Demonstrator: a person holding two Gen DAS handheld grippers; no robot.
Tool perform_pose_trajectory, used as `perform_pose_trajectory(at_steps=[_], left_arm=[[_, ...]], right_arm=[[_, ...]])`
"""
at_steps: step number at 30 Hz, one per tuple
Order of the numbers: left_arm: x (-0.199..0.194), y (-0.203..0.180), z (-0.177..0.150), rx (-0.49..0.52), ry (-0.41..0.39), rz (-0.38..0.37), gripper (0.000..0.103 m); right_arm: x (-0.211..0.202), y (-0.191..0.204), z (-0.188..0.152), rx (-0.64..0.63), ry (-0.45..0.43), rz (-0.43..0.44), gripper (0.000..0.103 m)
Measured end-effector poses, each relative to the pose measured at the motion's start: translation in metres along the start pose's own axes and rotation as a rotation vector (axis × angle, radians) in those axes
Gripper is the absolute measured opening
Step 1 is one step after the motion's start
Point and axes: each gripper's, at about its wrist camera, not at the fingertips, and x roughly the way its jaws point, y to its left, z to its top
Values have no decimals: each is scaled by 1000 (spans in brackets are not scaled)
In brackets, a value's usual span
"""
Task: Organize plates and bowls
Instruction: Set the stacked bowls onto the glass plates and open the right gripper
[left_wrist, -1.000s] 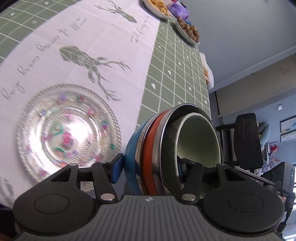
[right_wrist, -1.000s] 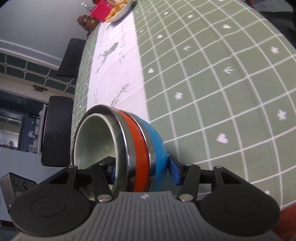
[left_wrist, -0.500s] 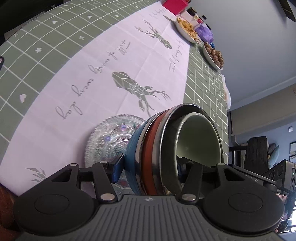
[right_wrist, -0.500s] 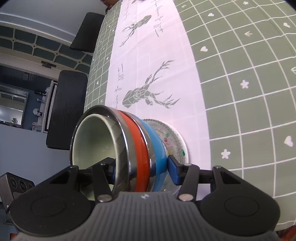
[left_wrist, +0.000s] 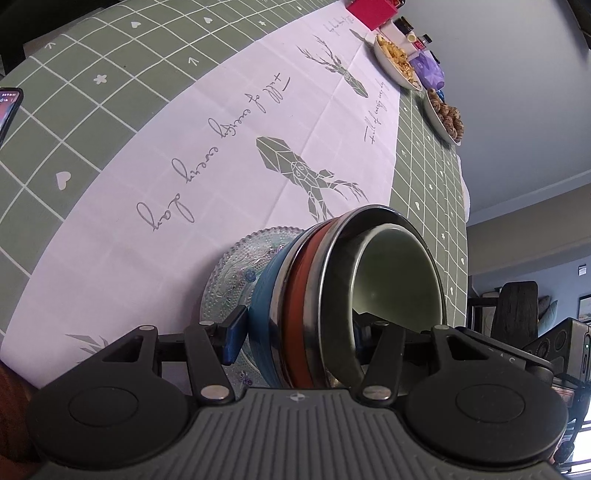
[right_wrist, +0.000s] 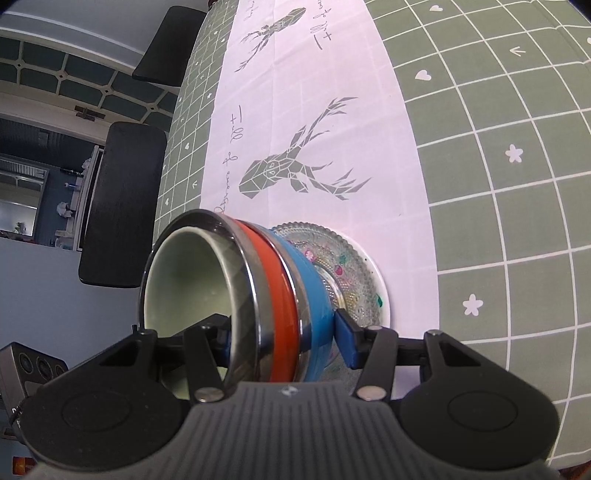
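Above the glass plate (left_wrist: 236, 280) on the white runner (left_wrist: 207, 147), I hold the stack of bowls (left_wrist: 332, 295) from both sides. My left gripper (left_wrist: 295, 332) and right gripper (right_wrist: 284, 332) each clamp its wall, one finger inside, one outside, bowls level over the plate.

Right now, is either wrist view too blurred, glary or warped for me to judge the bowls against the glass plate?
Left wrist: sharp; fisheye curves the tablecloth grid; bowl stack hides much of the glass plate. Right wrist: sharp, reflections on the steel rim only; plate beads clear.
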Motion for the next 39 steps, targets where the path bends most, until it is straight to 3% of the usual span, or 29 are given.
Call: perform_pose_trajectory(at_steps=[16,23,27,33,39], left_arm=[[0,5,-5,38,-21,-11,58],[-5,4,-4,49,-58,-27,70],[-9,6,-2,42,-64,-53,78],[-18,0,3,76,-84,-54,82],[-50,-18,10,172,-188,-42,84]], right_arm=[[2,1,-1,-18,-12,3,57],[-5,-4,0,-3,-25,13,77],[-9,-7,1,19,-25,28,81],[-20,-1,2,3,-24,35,83],[-53,13,3,-59,-93,19,85]])
